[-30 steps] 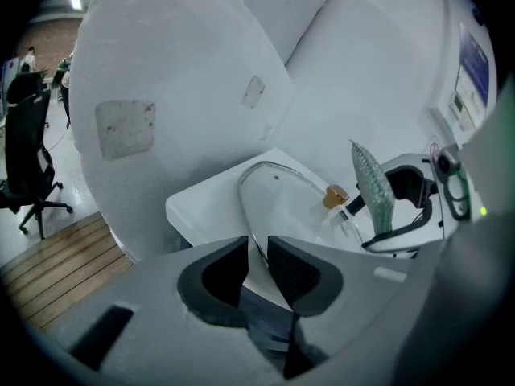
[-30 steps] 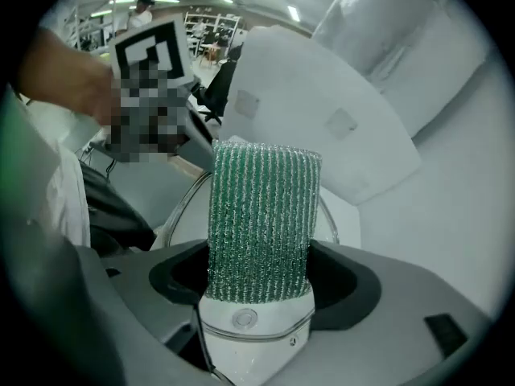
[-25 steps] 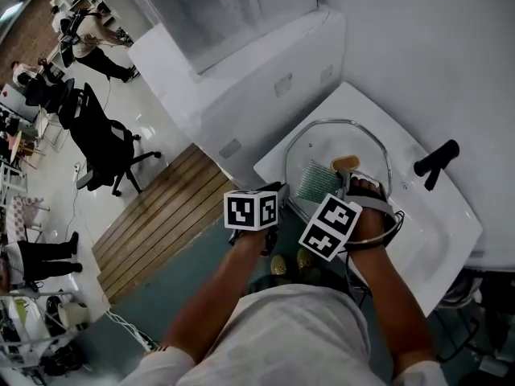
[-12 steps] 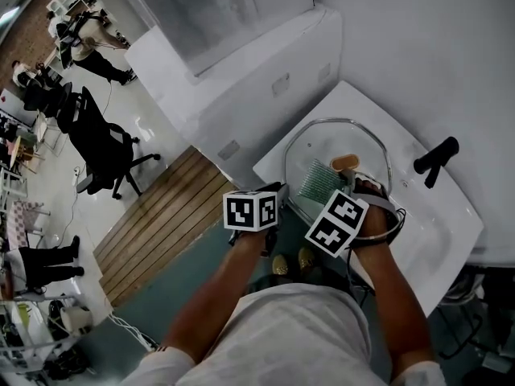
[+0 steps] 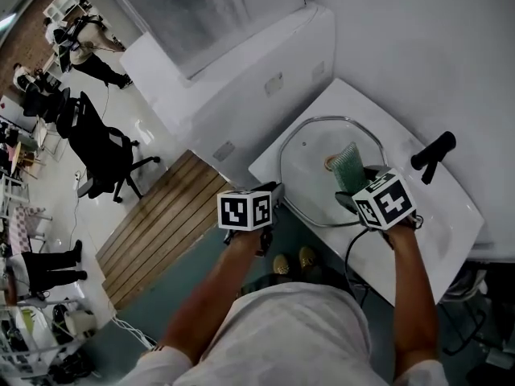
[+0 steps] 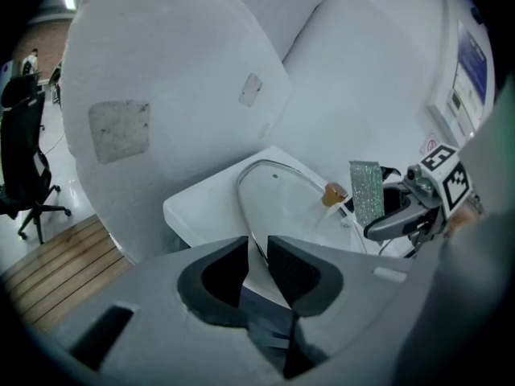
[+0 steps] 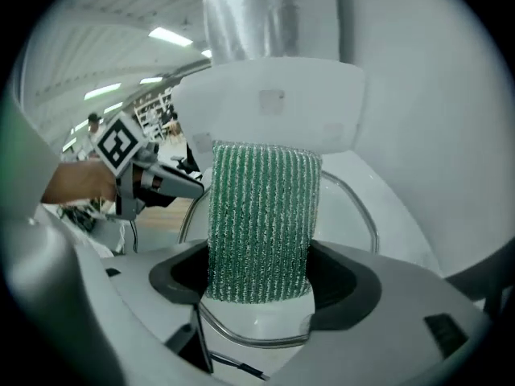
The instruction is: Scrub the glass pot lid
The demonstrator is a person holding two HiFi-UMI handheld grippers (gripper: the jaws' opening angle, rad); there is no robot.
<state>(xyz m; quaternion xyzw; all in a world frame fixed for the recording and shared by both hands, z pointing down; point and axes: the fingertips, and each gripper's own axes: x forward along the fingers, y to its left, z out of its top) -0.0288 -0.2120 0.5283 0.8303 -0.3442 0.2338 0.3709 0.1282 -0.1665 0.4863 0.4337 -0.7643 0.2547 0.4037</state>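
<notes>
The round glass pot lid with the thin metal rim [image 5: 310, 153] is seen lying on the white sink [image 5: 434, 215], with its small tan knob [image 5: 331, 162] near the middle. Its near left edge is clamped by the left gripper [image 6: 257, 268], whose jaws are closed almost together on the rim. The green ribbed scrub pad [image 7: 261, 215] is pinched in the jaws of the right gripper [image 7: 259, 280]. The pad is held upright just to the right of the knob — whether the glass is touched by it cannot be told.

A few things could go wrong from here. Only a thin bit of rim is gripped, so the lid could be twisted out of the left jaws if it is pushed too hard by the pad. The lid seems to stick out past the near edge of the sink, so it could be slid off there and broken.

The pad is held at one end only, so it could be bent over or pulled loose when it is rubbed on the glass. The knob is very close and could be bumped by the right gripper. The black tap handle [image 5: 433, 156] at the far right could be knocked too — if the strokes are made too wide.
</notes>
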